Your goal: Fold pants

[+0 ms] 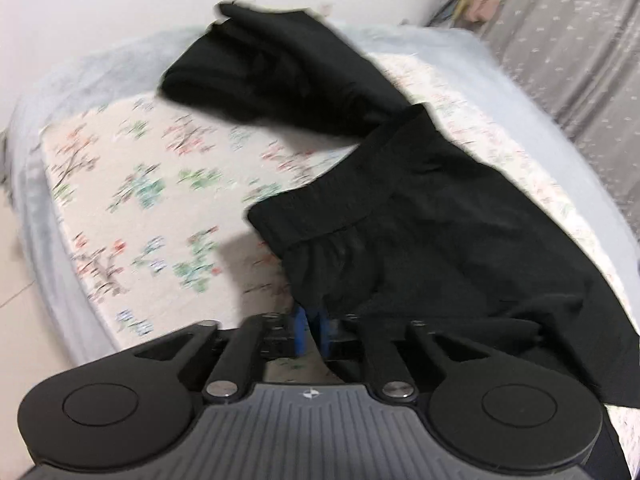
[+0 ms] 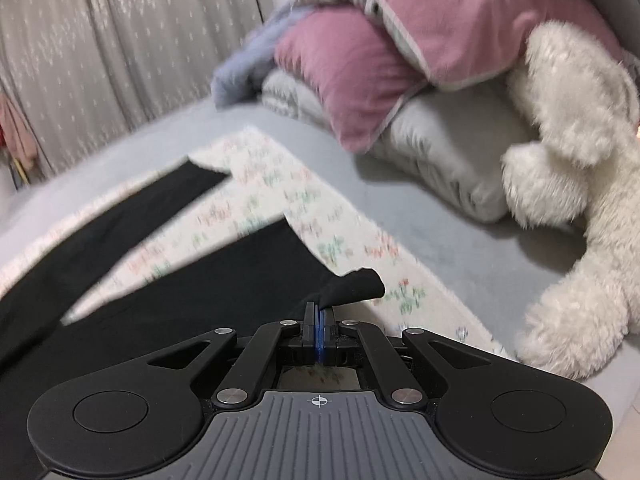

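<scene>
Black pants (image 1: 420,216) limp, light, draped on bed (image 2: 460,240) — best taken at waistband. Right tool (image 2: 319,316) pinched fabric edge; left tool (image 1: 311,332) slightly parted — grip unclear.

Grey patterned curtain (image 2: 100,40) behind the bed (image 2: 460,248); white wall (image 1: 100,0) opposite

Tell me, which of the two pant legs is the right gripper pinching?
The nearer leg of the black pants: the right gripper is shut on a bunched tip of its fabric. The other leg lies flat, farther off on the floral sheet, untouched.
</scene>
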### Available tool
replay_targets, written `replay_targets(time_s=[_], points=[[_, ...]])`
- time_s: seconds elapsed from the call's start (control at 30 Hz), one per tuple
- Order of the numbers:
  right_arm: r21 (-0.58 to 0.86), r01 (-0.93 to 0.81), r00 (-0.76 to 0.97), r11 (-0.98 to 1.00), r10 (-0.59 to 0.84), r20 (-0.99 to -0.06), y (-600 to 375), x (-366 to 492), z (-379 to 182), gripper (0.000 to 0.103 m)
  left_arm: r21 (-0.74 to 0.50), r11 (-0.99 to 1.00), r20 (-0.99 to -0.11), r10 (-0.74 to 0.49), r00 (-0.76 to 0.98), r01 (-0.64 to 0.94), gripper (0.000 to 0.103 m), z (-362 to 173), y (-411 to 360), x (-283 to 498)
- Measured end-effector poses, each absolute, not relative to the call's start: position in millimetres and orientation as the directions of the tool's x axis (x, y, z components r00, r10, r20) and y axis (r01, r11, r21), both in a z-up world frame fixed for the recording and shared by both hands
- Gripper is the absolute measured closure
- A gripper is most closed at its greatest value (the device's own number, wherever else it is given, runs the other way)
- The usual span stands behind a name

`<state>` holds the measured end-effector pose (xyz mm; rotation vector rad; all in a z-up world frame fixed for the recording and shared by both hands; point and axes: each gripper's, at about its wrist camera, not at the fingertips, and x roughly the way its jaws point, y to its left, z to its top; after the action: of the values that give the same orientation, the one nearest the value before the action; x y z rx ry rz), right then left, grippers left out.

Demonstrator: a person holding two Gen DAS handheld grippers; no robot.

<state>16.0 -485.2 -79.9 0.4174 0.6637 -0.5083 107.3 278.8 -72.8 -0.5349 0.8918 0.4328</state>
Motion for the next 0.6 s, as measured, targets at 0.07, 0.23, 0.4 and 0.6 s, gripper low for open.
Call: replay_targets(time_s=[0.07, 0.23, 0.4, 0.6], points=[[0.211, 0.582, 0.646, 0.786, -0.289, -0.706, -491.0, 18.0, -90.3, 0.098, -0.261, 0.775, -0.820, 0.136, 0.556, -0.575, 0.054, -71.0, 288.5, 93.4], [0.240, 0.641, 0.657, 0.729, -0.360, -0.662, -501.0, 5.4, -83.2, 0.084, -0.251, 0.749, -0.788, 0.210, 0.579, -0.613, 0.047, -56.3, 305.6, 79.1], [0.197, 0.673, 0.656, 0.713, -0.452, -0.605, -496.9, 4.2, -71.4, 0.077, -0.262, 0.755, -0.761, 0.221, 0.610, -0.601, 0.038, -49.9, 306.9, 91.6], [0.119, 0.568, 0.705, 0.814, -0.407, -0.581, -474.5, 24.6, -68.8, 0.063, -0.072, 0.814, -0.811, 0.289, 0.509, -0.577, 0.027, -93.7, 288.6, 135.0]])
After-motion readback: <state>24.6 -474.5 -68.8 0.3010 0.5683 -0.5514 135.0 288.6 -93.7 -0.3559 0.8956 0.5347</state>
